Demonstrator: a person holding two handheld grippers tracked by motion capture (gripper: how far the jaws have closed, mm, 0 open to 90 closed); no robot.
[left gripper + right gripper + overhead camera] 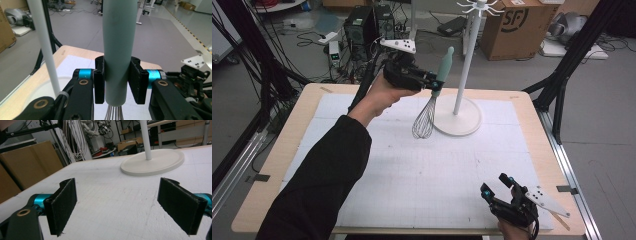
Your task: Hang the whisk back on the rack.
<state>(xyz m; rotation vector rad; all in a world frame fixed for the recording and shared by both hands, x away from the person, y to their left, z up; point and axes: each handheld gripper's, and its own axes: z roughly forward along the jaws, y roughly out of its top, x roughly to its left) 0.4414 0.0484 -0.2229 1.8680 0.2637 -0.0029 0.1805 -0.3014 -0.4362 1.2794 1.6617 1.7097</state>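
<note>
Nearest the person, at the table's front right corner, the right gripper rests low over the white mat, its jaws spread wide with nothing between them; the right gripper view looks along the two black pads across bare mat to the round base of the white stand, a flat disc that the high view renders small and far. Farther back, the left gripper is raised above the mat, its jaws clenched on the pale green handle of a whisk, gripping near the handle's lower end. From above, the whisk hangs almost upright, its wire loops clear of the mat and just beside the stand's base, the handle top tilted toward the pole. The left gripper view presents the handle close up between both pads, but cuts off its top and all but the start of the wires. At the far top edge, the stand's hooks are partly cropped.
</note>
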